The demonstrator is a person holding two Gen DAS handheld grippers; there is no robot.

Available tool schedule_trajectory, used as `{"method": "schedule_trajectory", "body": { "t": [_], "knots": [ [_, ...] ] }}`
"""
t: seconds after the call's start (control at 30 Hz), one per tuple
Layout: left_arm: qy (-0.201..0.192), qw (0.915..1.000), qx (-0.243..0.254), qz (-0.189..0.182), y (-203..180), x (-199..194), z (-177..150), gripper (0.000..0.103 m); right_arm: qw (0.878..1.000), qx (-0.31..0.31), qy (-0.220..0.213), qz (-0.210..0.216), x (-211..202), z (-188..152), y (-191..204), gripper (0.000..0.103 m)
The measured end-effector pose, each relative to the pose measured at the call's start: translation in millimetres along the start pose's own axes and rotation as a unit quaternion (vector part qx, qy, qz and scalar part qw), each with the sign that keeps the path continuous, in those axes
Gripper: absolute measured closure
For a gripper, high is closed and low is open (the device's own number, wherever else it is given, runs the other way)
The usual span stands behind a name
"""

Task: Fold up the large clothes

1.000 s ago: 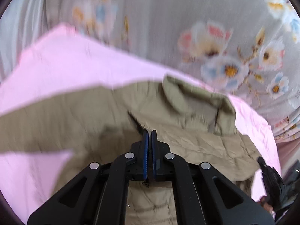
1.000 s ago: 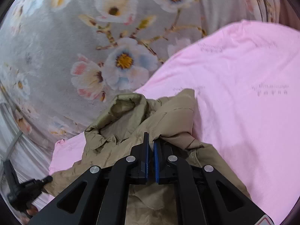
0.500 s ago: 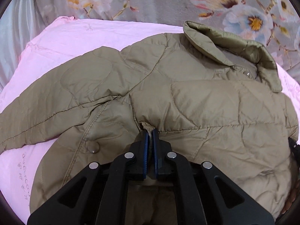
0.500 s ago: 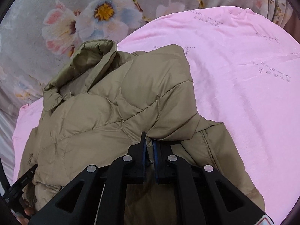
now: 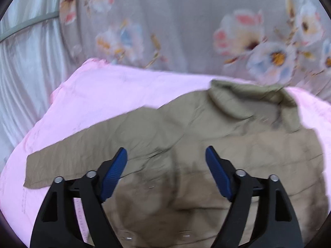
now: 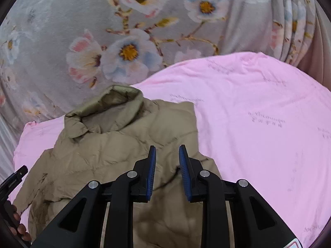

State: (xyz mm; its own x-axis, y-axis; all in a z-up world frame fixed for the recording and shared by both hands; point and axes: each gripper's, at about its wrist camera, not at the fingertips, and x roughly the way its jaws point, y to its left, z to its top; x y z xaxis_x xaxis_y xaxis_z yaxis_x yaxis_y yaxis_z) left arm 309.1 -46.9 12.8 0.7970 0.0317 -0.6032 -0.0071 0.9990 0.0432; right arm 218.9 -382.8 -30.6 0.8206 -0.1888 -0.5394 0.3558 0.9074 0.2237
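A second ago both my pairs of jaws were clenched on folds of the olive-tan quilted jacket (image 5: 206, 144); now neither grips it. My left gripper (image 5: 165, 165) is opening and already stands wide, its blue ribbed pads (image 5: 113, 175) clear of the cloth, with nothing pinched between them. My right gripper (image 6: 166, 165) is opening too, but shows only a narrow gap, and the jacket lies below that gap rather than in it. Half a second ago the jacket filled both views from close up; now I see more of the pink bedsheet with faint printed lettering (image 6: 258, 124) around it.

The jacket lies spread on that sheet, collar at the far end next to the grey floral-print fabric (image 6: 62, 31) that hangs behind the bed.

My left view, which is blurred, shows one sleeve (image 5: 72, 161) stretched out flat to the left across the pink sheet, and pale pleated curtain fabric (image 5: 31, 62) at the far left; the right view shows neither. My right view alone shows the jacket's open stand-up collar (image 6: 115, 103) sharply, the jacket's right shoulder edge against a wide bare stretch of sheet, and at its lower left edge part of my left gripper's black body with my fingers (image 6: 19, 229) around it.
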Motion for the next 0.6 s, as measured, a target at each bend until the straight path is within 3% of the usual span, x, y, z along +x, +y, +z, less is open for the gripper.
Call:
{"method": "schedule_trajectory", "body": {
  "t": [0.13, 0.27, 0.43, 0.6],
  "knots": [
    [0.019, 0.9986, 0.029, -0.039, -46, 9, -3, 0.021, 0.998, -0.067, -0.003, 0.001, 16, 4, 44, 0.093],
    [0.063, 0.9955, 0.063, -0.032, -81, 46, -27, 0.022, 0.993, -0.107, 0.035, -0.019, 54, -13, 65, 0.094],
    [0.092, 0.9938, 0.051, -0.036, -82, 71, -50, 0.019, 0.99, -0.107, 0.089, -0.033, 91, -38, 58, 0.094],
    [0.1, 0.9935, 0.038, -0.038, -77, 81, -59, 0.01, 0.989, -0.106, 0.098, -0.041, 99, -43, 58, 0.094]
  ]
}}
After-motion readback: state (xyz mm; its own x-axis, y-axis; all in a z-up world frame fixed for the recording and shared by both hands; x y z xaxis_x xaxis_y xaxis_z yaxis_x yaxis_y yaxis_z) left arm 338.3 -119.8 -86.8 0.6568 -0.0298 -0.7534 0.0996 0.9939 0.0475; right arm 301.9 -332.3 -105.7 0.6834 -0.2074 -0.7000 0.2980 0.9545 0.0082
